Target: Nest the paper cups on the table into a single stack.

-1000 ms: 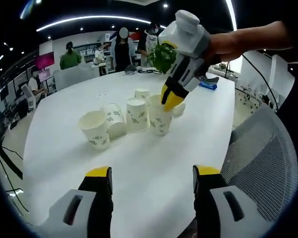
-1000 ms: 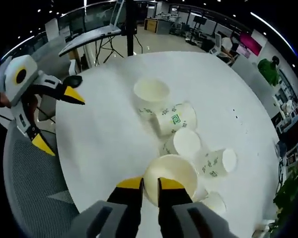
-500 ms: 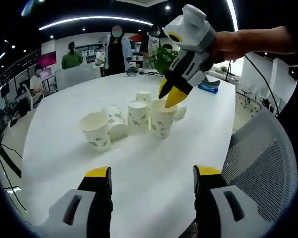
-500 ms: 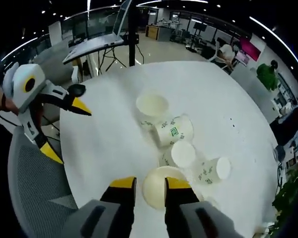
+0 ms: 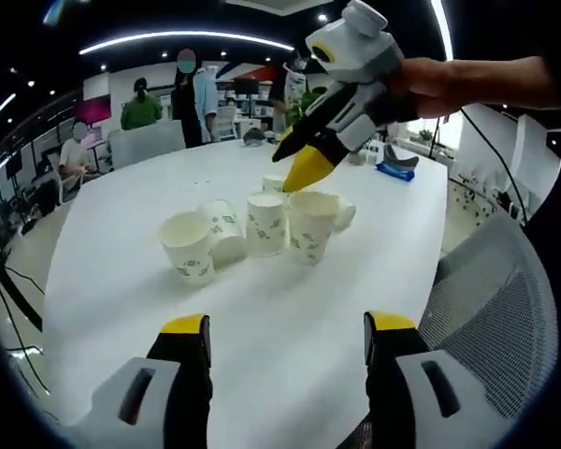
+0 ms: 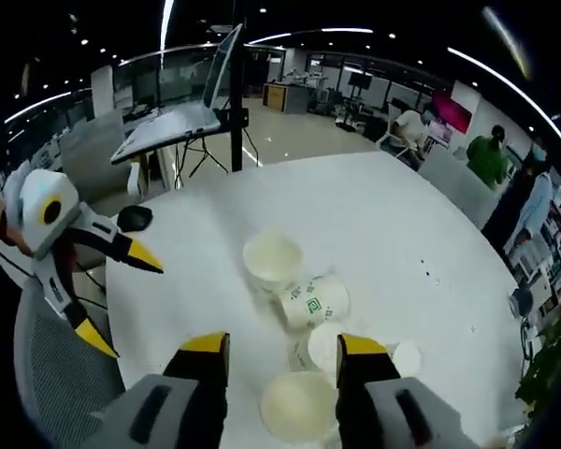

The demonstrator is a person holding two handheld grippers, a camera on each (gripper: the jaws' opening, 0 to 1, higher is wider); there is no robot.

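Both grippers are empty. The left gripper (image 5: 285, 337) hangs low over the near edge of the table (image 5: 112, 309) with its jaws spread wide, well short of the cups. The right gripper (image 6: 279, 344) is raised above the cluster, jaws parted with a clear gap and nothing between them; the left gripper view shows its yellow tips poised just above the large cup (image 5: 311, 225).

The paper cups sit loose, not yet nested, in a tight group near the table's middle. From left to right in the left gripper view: an upright cup (image 5: 189, 247) standing slightly apart, a tipped cup (image 5: 224, 230) lying on its side, an upright middle cup (image 5: 266, 224), then the large cup, with a small far cup (image 5: 274, 183) behind and another partly hidden at the right.

Judgement: the right gripper is positioned over the large cup as the likely stack base or next pick, its open mouth (image 6: 298, 406) lying directly below the jaws. The left gripper appears held in reserve.

Obstructions: the cups touch or nearly touch, leaving little room for a jaw between them; the tipped cup must be righted first. A grey mesh chair (image 5: 486, 281) stands at the right table edge. People stand beyond the far side, clear of the work.
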